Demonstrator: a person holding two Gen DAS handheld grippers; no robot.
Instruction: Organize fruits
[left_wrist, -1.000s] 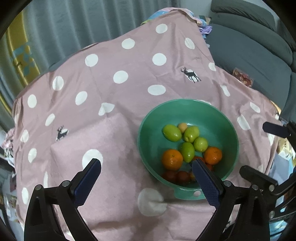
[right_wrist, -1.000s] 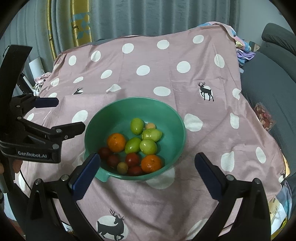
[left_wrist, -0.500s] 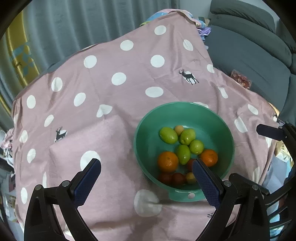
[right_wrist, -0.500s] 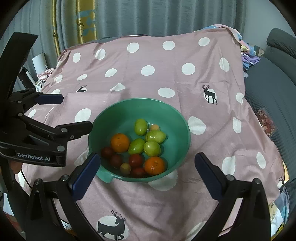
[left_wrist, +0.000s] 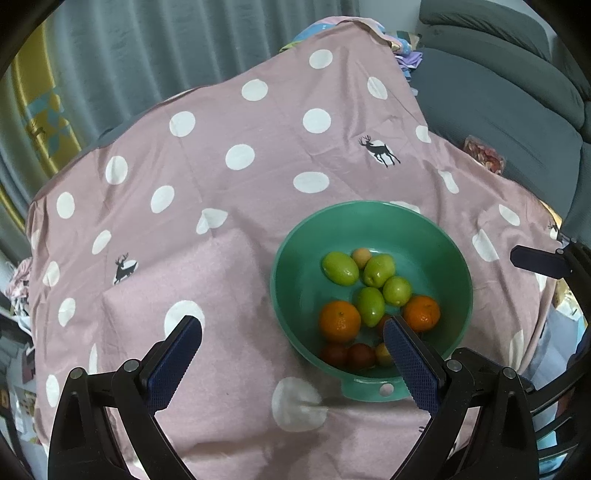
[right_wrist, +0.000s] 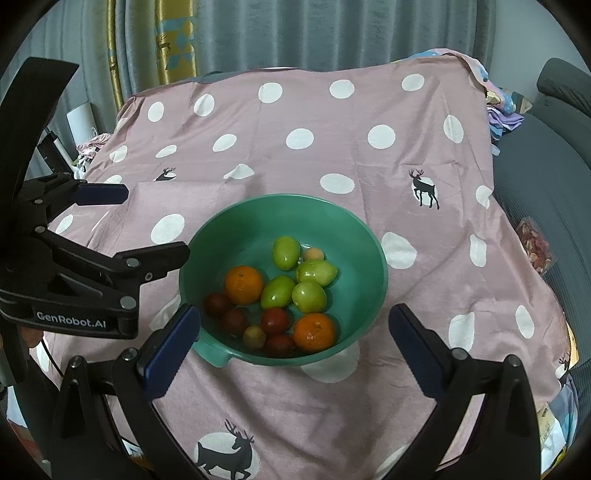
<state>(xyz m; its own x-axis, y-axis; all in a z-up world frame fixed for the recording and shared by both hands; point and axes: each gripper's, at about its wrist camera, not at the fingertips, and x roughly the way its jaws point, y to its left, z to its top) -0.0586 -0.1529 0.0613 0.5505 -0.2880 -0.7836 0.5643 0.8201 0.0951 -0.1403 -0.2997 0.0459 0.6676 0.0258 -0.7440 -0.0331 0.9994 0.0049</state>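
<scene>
A green bowl (left_wrist: 291, 254) (right_wrist: 354, 229) sits on a pink polka-dot cloth and holds several fruits. Among them are green fruits (left_wrist: 340, 267) (right_wrist: 285, 252), two oranges (left_wrist: 340, 321) (right_wrist: 244, 284) and small dark red fruits (left_wrist: 360, 355) (right_wrist: 274, 320) at the near side. My left gripper (left_wrist: 293, 349) hangs open above the cloth, its right finger over the bowl's near rim. It also shows in the right wrist view as the left gripper (right_wrist: 142, 223) at the bowl's left. My right gripper (right_wrist: 295, 338) is open, just short of the bowl, holding nothing.
The pink cloth (left_wrist: 240, 122) (right_wrist: 332, 147) covers the whole table and drapes over its edges. A grey sofa (left_wrist: 498, 92) (right_wrist: 546, 184) stands to the right with a small snack packet (left_wrist: 484, 157) on it. Curtains (right_wrist: 295, 33) hang behind the table.
Both cameras have shifted a little, so the bowl has slid slightly left in the left wrist view and slightly right in the right wrist view. Both grippers stay open, and the fruits lie as before.
</scene>
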